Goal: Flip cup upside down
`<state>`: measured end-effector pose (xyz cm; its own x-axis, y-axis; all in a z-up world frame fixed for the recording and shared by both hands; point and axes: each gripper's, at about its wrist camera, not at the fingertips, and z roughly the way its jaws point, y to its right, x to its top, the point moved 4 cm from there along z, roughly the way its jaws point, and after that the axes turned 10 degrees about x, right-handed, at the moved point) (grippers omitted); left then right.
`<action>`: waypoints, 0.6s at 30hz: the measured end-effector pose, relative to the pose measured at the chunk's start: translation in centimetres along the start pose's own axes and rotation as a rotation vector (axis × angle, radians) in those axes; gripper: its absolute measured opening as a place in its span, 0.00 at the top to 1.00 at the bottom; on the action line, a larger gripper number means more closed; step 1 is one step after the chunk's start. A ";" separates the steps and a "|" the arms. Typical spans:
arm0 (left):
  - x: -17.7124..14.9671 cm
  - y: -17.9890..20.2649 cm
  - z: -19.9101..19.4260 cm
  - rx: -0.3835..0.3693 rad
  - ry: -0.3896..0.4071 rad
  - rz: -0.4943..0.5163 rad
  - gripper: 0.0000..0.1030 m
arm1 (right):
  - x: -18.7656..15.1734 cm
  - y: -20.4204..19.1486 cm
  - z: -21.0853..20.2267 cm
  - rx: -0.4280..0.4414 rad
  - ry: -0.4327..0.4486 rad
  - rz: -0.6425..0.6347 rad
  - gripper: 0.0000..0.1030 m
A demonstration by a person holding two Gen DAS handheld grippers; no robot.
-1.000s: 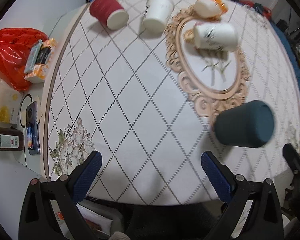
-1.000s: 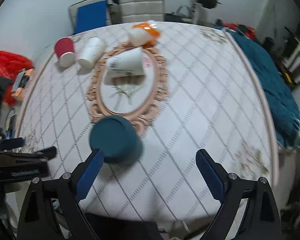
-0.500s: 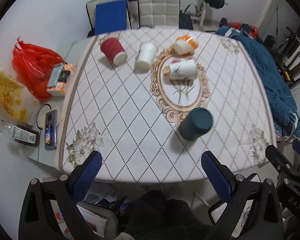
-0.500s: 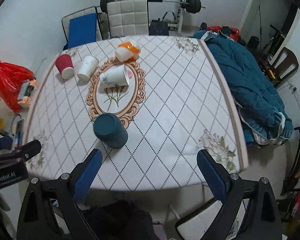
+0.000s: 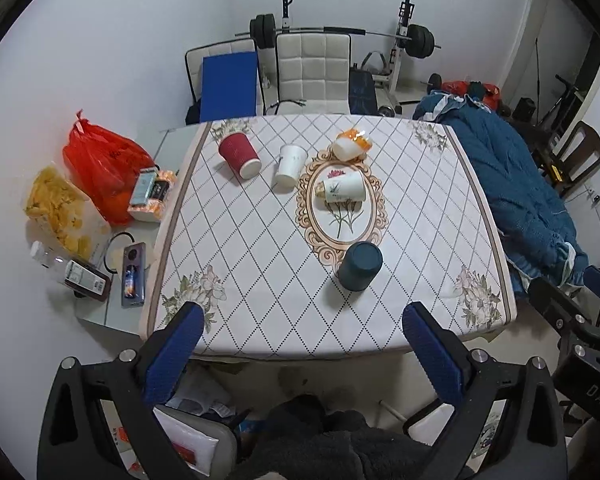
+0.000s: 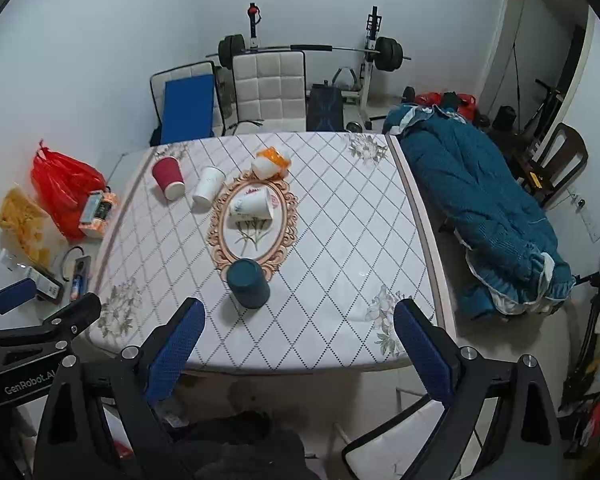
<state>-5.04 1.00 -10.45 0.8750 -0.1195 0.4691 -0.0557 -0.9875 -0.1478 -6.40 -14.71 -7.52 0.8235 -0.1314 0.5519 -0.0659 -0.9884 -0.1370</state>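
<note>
A dark teal cup (image 5: 359,266) stands upside down on the table (image 5: 240,280), at the near end of the oval print; it also shows in the right wrist view (image 6: 247,284). My left gripper (image 5: 300,320) is open and empty, high above and behind the table's near edge. My right gripper (image 6: 300,316) is open and empty too, equally far back. A red cup (image 5: 239,155), a white cup (image 5: 290,164), a flowered white cup (image 5: 343,186) and an orange-white cup (image 5: 352,144) lie on their sides at the far end.
A low side surface left of the table holds a red bag (image 5: 100,164), a snack bag (image 5: 56,208), a bottle (image 5: 72,272) and a phone (image 5: 133,268). A blue-covered bed (image 5: 512,196) lies right. Chairs (image 5: 312,72) and a barbell rack stand behind.
Both grippers have pulled up and back from the table, so the whole table and room now show. The teal cup stays upside down where it stood.
</note>
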 end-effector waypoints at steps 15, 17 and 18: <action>-0.4 0.0 -3.1 0.002 0.011 -0.024 0.01 | 0.6 -0.2 -4.7 0.012 0.024 -0.022 0.05; -0.5 0.0 -3.2 0.000 0.010 -0.023 0.01 | 0.7 0.0 -4.8 0.010 0.023 -0.023 0.05; -0.5 0.0 -3.2 0.001 0.011 -0.025 0.01 | 0.6 0.1 -4.8 0.012 0.021 -0.022 0.05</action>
<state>-7.00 0.69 -7.85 0.8707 -0.0957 0.4824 -0.0330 -0.9901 -0.1367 -8.57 -15.23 -3.27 0.8126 -0.1113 0.5721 -0.0411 -0.9901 -0.1343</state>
